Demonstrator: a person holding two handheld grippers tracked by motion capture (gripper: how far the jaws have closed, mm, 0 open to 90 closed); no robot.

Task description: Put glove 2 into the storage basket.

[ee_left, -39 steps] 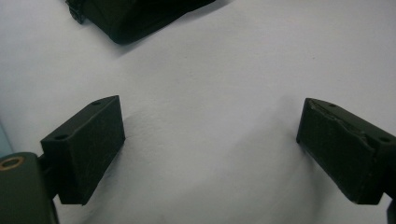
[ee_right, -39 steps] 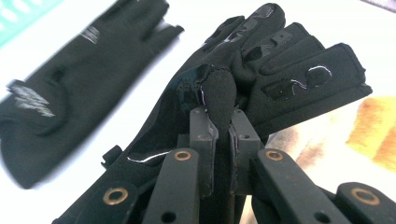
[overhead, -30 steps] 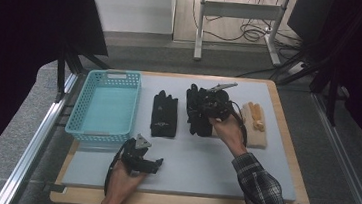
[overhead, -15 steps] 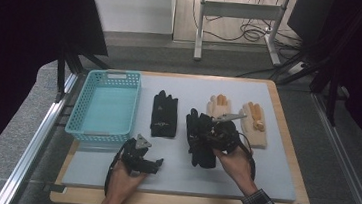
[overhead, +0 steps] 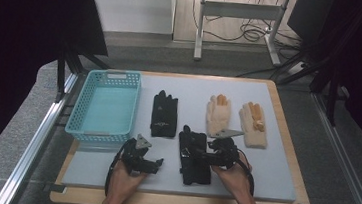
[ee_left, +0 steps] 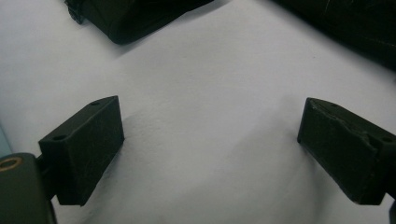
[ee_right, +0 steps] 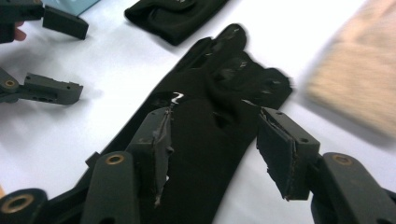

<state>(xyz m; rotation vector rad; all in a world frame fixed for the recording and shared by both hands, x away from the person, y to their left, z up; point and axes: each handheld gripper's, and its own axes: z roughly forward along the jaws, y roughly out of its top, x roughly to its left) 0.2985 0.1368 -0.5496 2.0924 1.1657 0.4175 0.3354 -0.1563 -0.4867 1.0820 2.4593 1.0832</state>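
Observation:
Two black gloves lie on the white mat [overhead: 112, 173]. One black glove [overhead: 164, 113] rests flat beside the basket. The other black glove [overhead: 194, 158] lies lengthwise near the front, and my right gripper [overhead: 191, 156] stands over it. In the right gripper view this glove [ee_right: 210, 93] runs between the spread jaws of my right gripper [ee_right: 215, 135], which is open. My left gripper [overhead: 159, 163] rests on the mat just left of that glove, open, with bare mat between its fingers [ee_left: 84, 140]. Two beige gloves [overhead: 218, 114] [overhead: 253, 124] lie at the back right.
A light blue plastic basket [overhead: 79, 117] stands at the left of the mat. The mat lies on a wooden board [overhead: 294, 153] with raised edges. Metal rails run along both sides of the table, and a white stand with cables [overhead: 238, 12] is beyond it.
My right gripper has pulled the second black glove from the back of the mat, beside the beige gloves, toward the front edge. The left gripper has stayed where it was.

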